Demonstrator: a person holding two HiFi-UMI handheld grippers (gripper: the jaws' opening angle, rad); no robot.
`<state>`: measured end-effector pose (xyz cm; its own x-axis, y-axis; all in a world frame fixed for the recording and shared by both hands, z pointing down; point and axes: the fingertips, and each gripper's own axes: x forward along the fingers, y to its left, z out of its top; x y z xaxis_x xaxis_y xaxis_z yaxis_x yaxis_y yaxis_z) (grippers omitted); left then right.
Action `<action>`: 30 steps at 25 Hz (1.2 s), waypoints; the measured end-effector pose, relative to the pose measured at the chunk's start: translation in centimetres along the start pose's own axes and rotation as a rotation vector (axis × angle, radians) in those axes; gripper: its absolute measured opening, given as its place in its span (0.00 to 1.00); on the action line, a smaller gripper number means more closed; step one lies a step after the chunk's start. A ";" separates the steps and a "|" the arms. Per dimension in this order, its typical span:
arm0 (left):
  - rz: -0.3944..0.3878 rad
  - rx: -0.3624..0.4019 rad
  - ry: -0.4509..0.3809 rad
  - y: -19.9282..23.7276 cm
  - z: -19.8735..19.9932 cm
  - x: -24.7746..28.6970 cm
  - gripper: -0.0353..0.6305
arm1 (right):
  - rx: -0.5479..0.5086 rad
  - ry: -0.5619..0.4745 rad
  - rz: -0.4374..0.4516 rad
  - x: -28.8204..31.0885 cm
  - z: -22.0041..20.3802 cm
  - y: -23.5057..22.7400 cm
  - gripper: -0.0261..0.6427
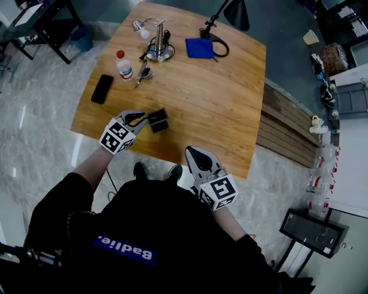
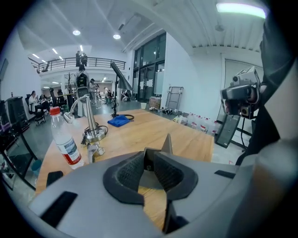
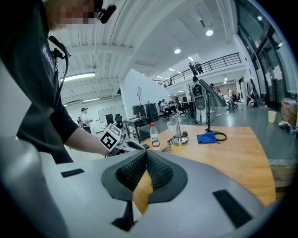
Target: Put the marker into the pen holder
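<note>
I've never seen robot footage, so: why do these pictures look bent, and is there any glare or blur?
Head view: the wooden table has bowed edges and the floor carries pale reflections. Left gripper view: fisheye curving, black corners, a ceiling light blown out white. Right gripper view: same curving; the mosaic patch top left was added afterwards.

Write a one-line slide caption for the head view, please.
Over a wooden table, the left hand-held gripper pinches the black holder; the right hand-held gripper hovers shut and empty nearby.
</note>
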<state>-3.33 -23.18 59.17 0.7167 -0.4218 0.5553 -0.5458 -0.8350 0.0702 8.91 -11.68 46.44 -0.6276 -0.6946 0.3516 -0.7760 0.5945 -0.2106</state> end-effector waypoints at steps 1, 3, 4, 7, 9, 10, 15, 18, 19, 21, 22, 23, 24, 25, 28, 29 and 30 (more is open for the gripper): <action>0.004 0.006 -0.019 -0.2 0.7 -0.8 0.14 | -0.003 -0.003 0.004 0.1 0.1 0.2 0.05; 0.006 0.018 -0.065 -1.0 2.5 -2.5 0.14 | -0.009 -0.008 0.013 0.2 0.3 0.4 0.05; 0.003 0.025 -0.090 -1.6 3.5 -3.4 0.14 | -0.013 -0.010 0.017 0.3 0.4 0.5 0.05; -0.019 0.049 -0.149 -4.1 6.1 -5.7 0.14 | -0.021 -0.020 0.029 0.3 0.8 1.0 0.05; -0.039 0.053 -0.183 -5.8 7.6 -6.8 0.14 | -0.029 -0.027 0.038 0.4 1.0 1.3 0.05; -0.053 0.048 -0.200 -6.7 8.2 -7.2 0.14 | -0.036 -0.030 0.042 0.4 1.1 1.4 0.05; -0.129 -0.007 -0.286 -10.9 10.5 -8.3 0.13 | -0.063 -0.051 0.064 0.8 1.6 2.0 0.05; -0.150 -0.013 -0.332 -12.6 11.6 -8.8 0.07 | -0.073 -0.061 0.081 0.9 2.0 2.5 0.05; -0.157 -0.007 -0.339 -13.1 11.8 -8.8 0.07 | -0.077 -0.065 0.086 0.9 2.1 2.7 0.05; -0.165 -0.001 -0.344 -13.7 11.9 -9.0 0.07 | -0.087 -0.075 0.094 0.8 2.3 3.0 0.05; -0.166 -0.001 -0.346 -13.9 12.0 -9.1 0.07 | -0.091 -0.082 0.098 0.8 2.5 3.2 0.05; -0.164 -0.004 -0.348 -13.9 12.0 -9.2 0.07 | -0.094 -0.088 0.102 0.8 2.7 3.4 0.05; -0.161 -0.006 -0.349 -13.9 12.1 -9.3 0.07 | -0.098 -0.093 0.105 0.8 2.9 3.6 0.05; -0.159 -0.007 -0.348 -13.8 12.1 -9.4 0.07 | -0.101 -0.096 0.108 0.8 3.0 3.8 0.05; -0.159 -0.009 -0.341 -13.8 11.8 -9.4 0.07 | -0.114 -0.101 0.119 0.9 2.9 4.0 0.05; -0.161 -0.011 -0.337 -13.9 11.8 -9.4 0.07 | -0.116 -0.100 0.122 0.9 2.8 4.0 0.05; -0.164 -0.012 -0.334 -14.0 11.7 -9.4 0.07 | -0.111 -0.098 0.122 0.9 2.8 4.0 0.05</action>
<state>2.63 -11.66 43.27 0.8961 -0.3765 0.2351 -0.4156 -0.8977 0.1464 5.02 -11.04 43.37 -0.7240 -0.6473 0.2382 -0.6853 0.7142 -0.1422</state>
